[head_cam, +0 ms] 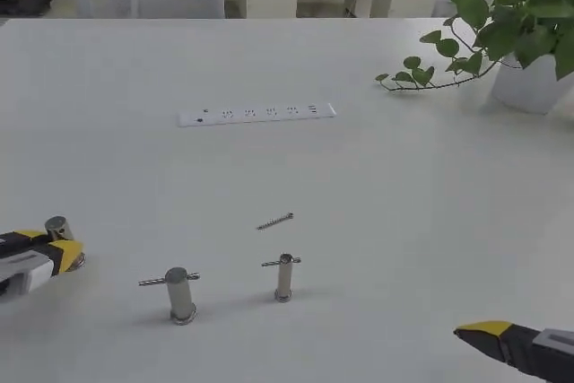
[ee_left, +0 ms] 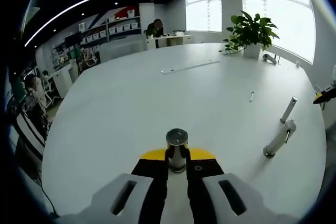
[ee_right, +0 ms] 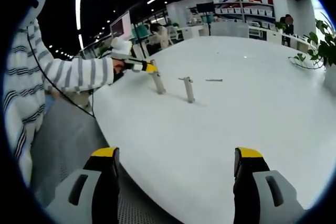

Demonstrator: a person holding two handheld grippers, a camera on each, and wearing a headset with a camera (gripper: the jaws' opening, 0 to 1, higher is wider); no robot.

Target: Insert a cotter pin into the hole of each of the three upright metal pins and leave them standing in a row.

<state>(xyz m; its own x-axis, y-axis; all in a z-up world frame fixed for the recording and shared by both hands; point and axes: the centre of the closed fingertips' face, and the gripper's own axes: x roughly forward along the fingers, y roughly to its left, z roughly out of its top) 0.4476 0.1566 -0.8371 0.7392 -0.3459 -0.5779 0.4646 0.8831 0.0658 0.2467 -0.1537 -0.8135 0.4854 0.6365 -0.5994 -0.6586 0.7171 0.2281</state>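
Left gripper [ee_left: 177, 162]: its jaws are closed round the shank of the bare metal pin [ee_left: 177, 140], which stands upright on the table [head_cam: 377, 186] at 8 o'clock in the head view.
Right gripper [ee_right: 176, 156]: its jaws are spread wide with nothing between them; it hangs at 5 o'clock in the head view, well apart from the work.
Loose cotter pin [head_cam: 274, 221]: lies flat on the table, near the 12 o'clock side of the right-most of the two fitted pins [head_cam: 284, 277].
Row: the two fitted pins stand upright at 6 o'clock, each with a cotter pin through it near the top.
Risk, pickup: the cotter pin is thin and flat, so wide jaws may skid it away or pinch it crooked.
Risk, hole: I cannot tell which way the held pin's hole faces; a poor angle would make the cotter pin jam or bend.
Risk, row: a sideways push could tip the neighbours.
Look: a short, dull-silver cylinder with a round, flat top.
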